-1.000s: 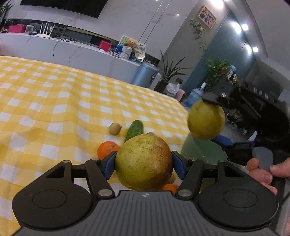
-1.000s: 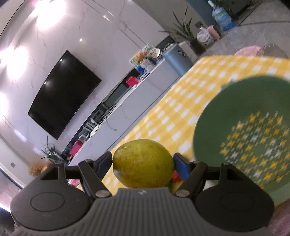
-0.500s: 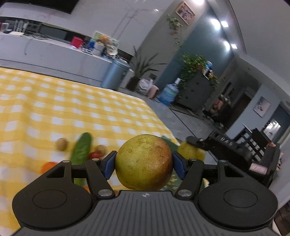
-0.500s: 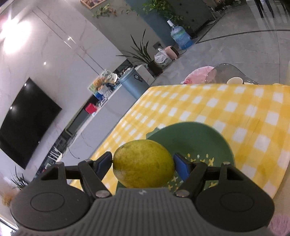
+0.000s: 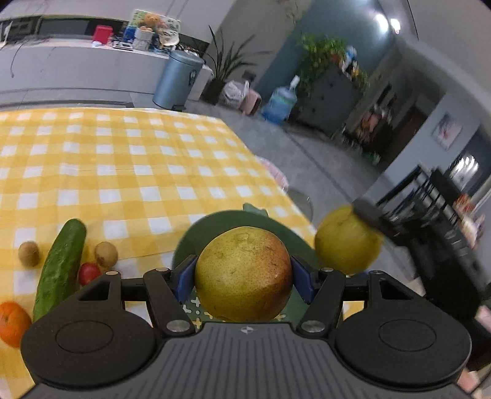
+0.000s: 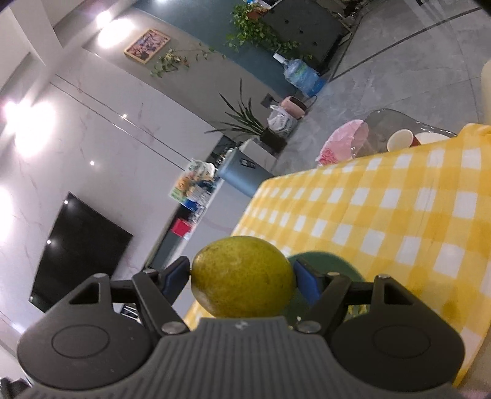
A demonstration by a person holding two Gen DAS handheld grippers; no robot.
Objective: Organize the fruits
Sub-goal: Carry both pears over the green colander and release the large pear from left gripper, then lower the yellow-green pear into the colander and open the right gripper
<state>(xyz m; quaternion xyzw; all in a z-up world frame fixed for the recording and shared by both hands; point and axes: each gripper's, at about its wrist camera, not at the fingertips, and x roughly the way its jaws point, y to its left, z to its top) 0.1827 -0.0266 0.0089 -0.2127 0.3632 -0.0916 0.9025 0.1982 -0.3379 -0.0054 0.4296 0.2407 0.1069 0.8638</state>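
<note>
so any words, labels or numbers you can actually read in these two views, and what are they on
No text can be read in either view.
Left gripper body: a small emblem only, no letters.
Right gripper body: the same emblem, no letters.
Colourful boxes on the counter: print too blurred to read.
Blue bin: dark label, too small to read.
Framed picture on the wall: too blurred to read.

Both the left gripper (image 5: 244,273) and the right gripper (image 6: 242,276) have their jaws clamped on a held fruit.
</note>
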